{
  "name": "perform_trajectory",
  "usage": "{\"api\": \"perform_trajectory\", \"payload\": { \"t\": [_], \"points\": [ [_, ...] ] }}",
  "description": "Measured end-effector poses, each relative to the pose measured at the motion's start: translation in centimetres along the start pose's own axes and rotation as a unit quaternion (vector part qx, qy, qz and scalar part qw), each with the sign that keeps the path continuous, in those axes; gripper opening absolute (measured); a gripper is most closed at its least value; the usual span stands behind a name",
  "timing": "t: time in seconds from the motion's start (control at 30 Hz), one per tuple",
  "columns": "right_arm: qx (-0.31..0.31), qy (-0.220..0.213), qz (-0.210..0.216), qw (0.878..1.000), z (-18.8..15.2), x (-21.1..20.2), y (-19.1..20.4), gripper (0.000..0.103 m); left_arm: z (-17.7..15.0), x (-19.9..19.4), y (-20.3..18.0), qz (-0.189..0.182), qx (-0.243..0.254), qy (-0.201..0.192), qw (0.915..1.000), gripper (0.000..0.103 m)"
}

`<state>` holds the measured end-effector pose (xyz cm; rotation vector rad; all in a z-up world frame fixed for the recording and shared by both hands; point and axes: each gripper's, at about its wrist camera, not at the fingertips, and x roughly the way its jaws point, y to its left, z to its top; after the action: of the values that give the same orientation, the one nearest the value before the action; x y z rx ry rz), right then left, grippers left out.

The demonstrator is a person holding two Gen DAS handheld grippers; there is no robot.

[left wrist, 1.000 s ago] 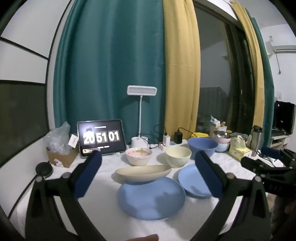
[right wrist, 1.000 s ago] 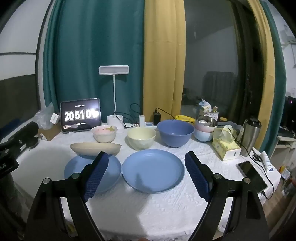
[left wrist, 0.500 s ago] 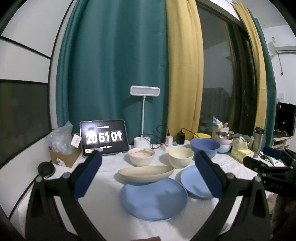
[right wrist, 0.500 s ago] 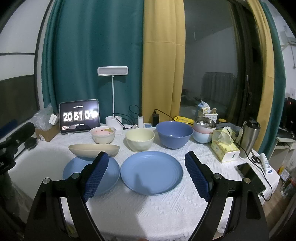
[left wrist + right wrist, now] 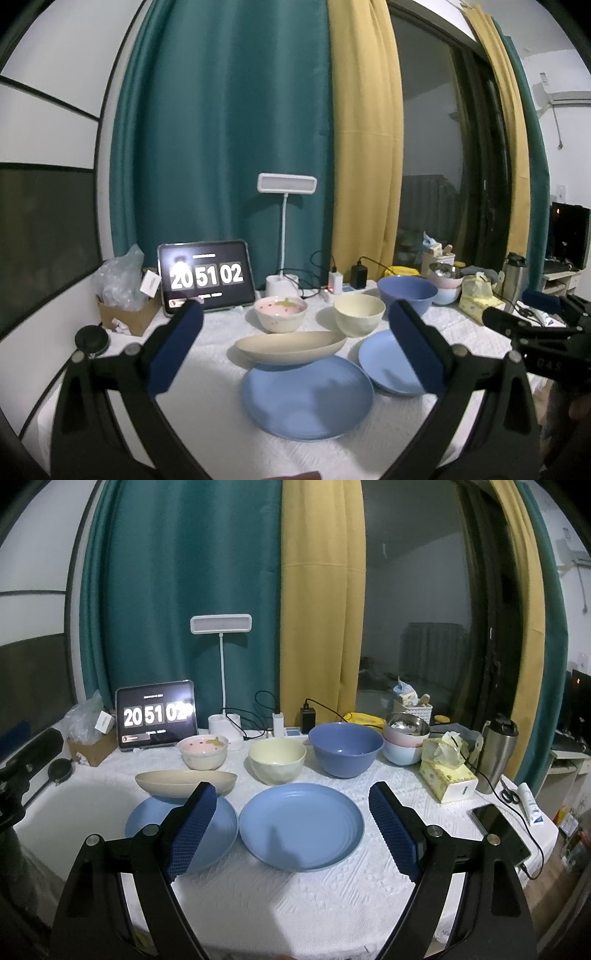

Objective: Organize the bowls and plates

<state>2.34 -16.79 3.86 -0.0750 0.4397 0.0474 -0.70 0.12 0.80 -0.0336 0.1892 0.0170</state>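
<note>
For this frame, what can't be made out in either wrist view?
- Left blue plate: right wrist view, near side hidden by the right gripper finger; far edge under the beige dish.
- Right blue plate: left wrist view, right side covered by the left gripper finger.
- Stacked bowls: contents of the metal top one too small to tell.
- Clock tablet: last digit blown out by glare in the right wrist view.

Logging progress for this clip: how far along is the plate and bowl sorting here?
Barely begun. Nothing is stacked: two blue plates lie side by side, and the beige dish, pink bowl, cream bowl and blue bowl stand apart. The left gripper and right gripper are open and empty. All the stacking is left.
</note>
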Motion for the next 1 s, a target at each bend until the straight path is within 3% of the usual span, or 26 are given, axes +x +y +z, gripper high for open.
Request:
{"api": "perform_trajectory", "payload": {
  "t": [1.0],
  "points": [
    [0.007, -0.005, -0.001, 1.0, 0.45, -0.06, -0.4, 0.087, 0.26, -0.19, -0.78, -0.015, 0.011, -0.002, 0.9998, 0.101]
  ]
}}
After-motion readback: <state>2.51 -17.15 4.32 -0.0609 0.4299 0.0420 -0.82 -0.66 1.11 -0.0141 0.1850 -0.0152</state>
